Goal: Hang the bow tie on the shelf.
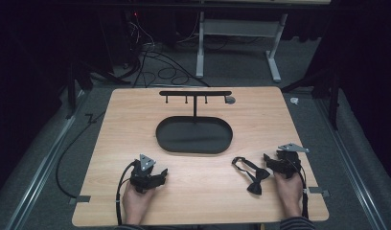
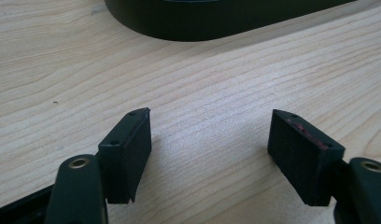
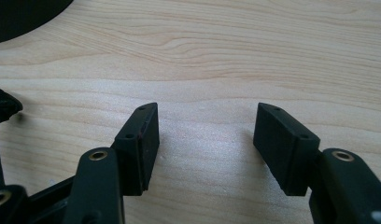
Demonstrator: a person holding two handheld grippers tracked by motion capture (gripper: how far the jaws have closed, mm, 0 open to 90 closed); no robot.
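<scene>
1. Light wood-grain laminate forms the rectangular table top (image 1: 136,120) on which I work; both of my hands rest on its near edge.
2. I hold the left gripper (image 1: 161,175) in my left hand (image 1: 136,201), near the front left of the table. Its grey three-cornered plate sits on top and its black cable loops back toward my wrist.
3. From the left gripper view, I read the left gripper (image 2: 208,140) jaws as standing wide apart, with bare wood between the pads and nothing clamped.
4. I hold the right gripper (image 1: 268,158) in my right hand (image 1: 288,189), near the front right of the table, pointing toward the table's middle.
5. From the right gripper view, I read the right gripper (image 3: 205,140) jaws as likewise spread wide, with bare wood between them and nothing gripped.
6. A black fabric bow tie with a looped strap (image 1: 251,175) lies flat on the table just beside the right gripper, on its inner side, not between its jaws.
7. A black oval metal tray (image 1: 193,148) lies at the table's centre, beyond both grippers and apart from the bow tie.
8. A black T-shaped rack with small hanging pegs (image 1: 195,94) rises from the tray's far rim; its crossbar runs left to right.
9. The left gripper is well apart from the bow tie.
</scene>
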